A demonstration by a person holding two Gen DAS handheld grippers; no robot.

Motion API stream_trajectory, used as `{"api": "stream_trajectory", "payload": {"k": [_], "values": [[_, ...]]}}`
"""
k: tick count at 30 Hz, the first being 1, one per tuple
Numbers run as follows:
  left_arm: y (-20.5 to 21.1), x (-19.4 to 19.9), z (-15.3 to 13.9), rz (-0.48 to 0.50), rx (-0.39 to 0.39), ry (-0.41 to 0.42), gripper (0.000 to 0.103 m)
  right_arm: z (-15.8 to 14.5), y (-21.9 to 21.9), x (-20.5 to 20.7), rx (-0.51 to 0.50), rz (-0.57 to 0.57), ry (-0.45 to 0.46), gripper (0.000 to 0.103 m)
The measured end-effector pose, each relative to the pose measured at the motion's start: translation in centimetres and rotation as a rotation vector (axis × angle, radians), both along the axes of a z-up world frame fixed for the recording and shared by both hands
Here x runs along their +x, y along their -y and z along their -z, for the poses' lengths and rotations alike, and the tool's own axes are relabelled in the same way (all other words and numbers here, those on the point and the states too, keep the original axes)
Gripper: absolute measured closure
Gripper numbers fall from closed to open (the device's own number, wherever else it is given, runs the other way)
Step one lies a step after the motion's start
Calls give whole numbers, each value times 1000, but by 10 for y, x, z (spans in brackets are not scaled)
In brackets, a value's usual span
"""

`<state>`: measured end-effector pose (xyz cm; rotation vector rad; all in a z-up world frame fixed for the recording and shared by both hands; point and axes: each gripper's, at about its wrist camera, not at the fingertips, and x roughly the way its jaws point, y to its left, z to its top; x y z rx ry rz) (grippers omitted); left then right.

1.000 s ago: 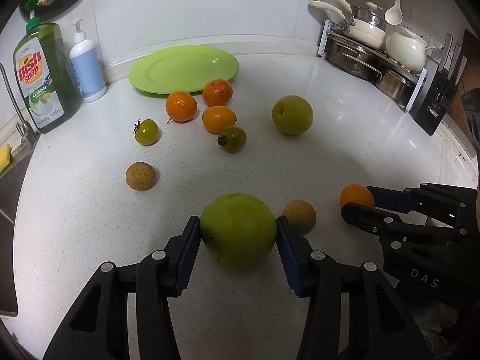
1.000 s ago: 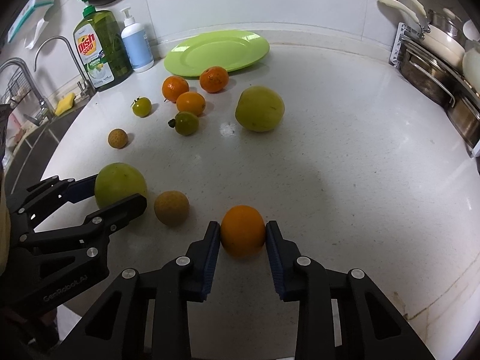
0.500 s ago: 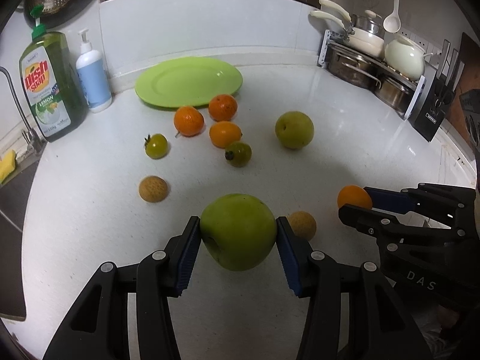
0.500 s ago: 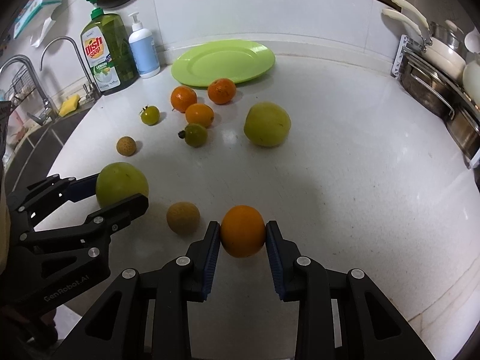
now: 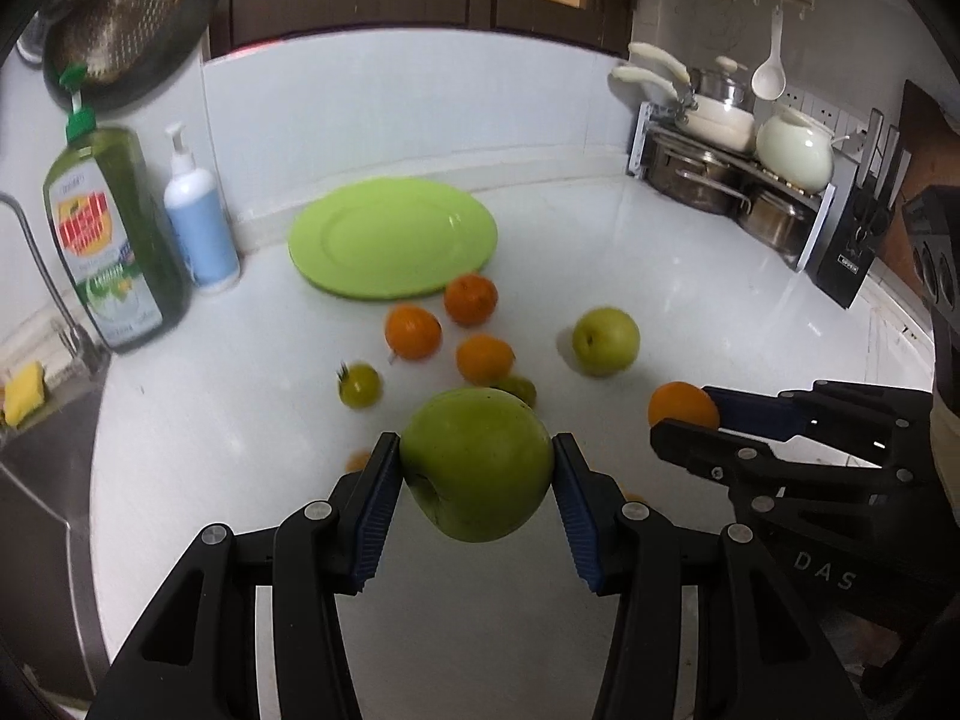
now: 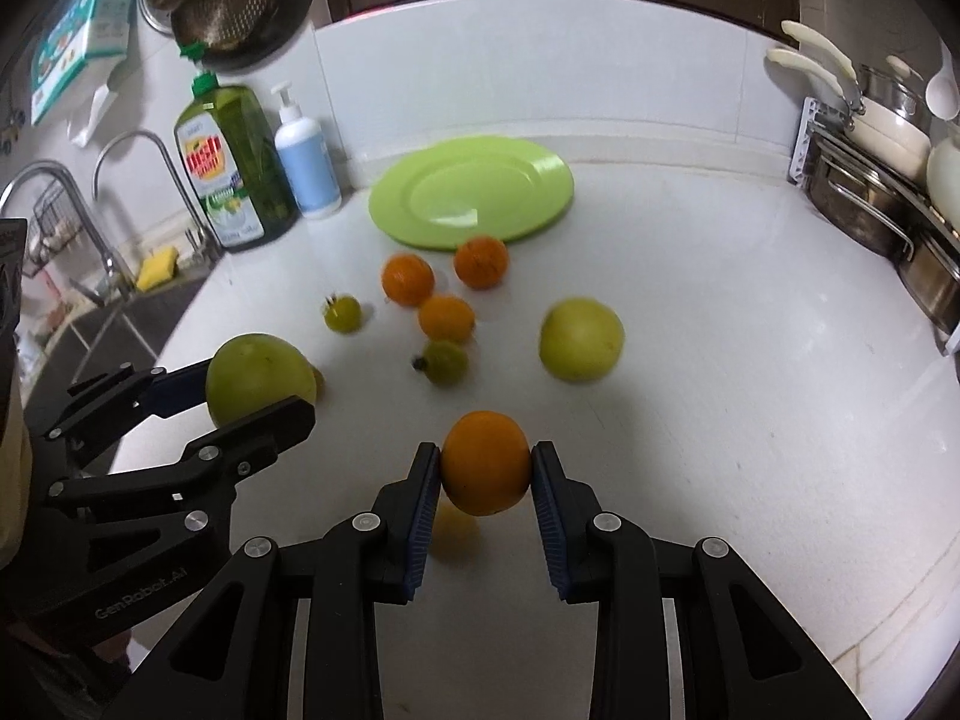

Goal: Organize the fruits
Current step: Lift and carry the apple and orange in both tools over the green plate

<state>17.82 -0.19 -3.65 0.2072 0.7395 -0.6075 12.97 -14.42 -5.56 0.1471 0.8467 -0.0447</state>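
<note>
left gripper (image 5: pixel 477 471): clamped on green apple (image 5: pixel 477 462), firm, smooth, weighty; grip mid-sides | right gripper (image 6: pixel 486 471): clamped on orange (image 6: pixel 486 462), light, slightly yielding

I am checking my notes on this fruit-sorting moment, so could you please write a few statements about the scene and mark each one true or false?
1. The left gripper is shut on a large green apple. True.
2. The right gripper is open with nothing between its pads. False: it is shut on an orange.
3. The green plate has no fruit on it. True.
4. A yellow-green pear lies on the plate. False: it lies on the white counter, apart from the plate.
5. The green dish soap bottle stands beside a white pump bottle. True.
</note>
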Motion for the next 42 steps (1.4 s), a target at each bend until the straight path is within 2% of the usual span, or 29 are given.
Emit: {"api": "stream_trajectory", "payload": {"k": [4, 9, 20, 31, 35, 42], "values": [[-1, 7, -12, 6, 0, 44, 54, -10, -7, 9, -7, 2, 36, 71], [2, 20, -26, -33, -10, 82, 54, -22, -4, 25, -17, -21, 67, 71], [24, 76, -42, -132, -25, 83, 54, -54, 27, 87, -34, -88, 146, 71], [44, 145, -42, -148, 32, 81, 54, -60, 41, 160, -27, -137, 115, 71], [49, 173, -37, -142, 39, 56, 54, -58, 43, 192, -27, -163, 99, 71], [56, 227, -17, -138, 75, 13, 54, -40, 47, 248, -36, -200, 27, 71]]}}
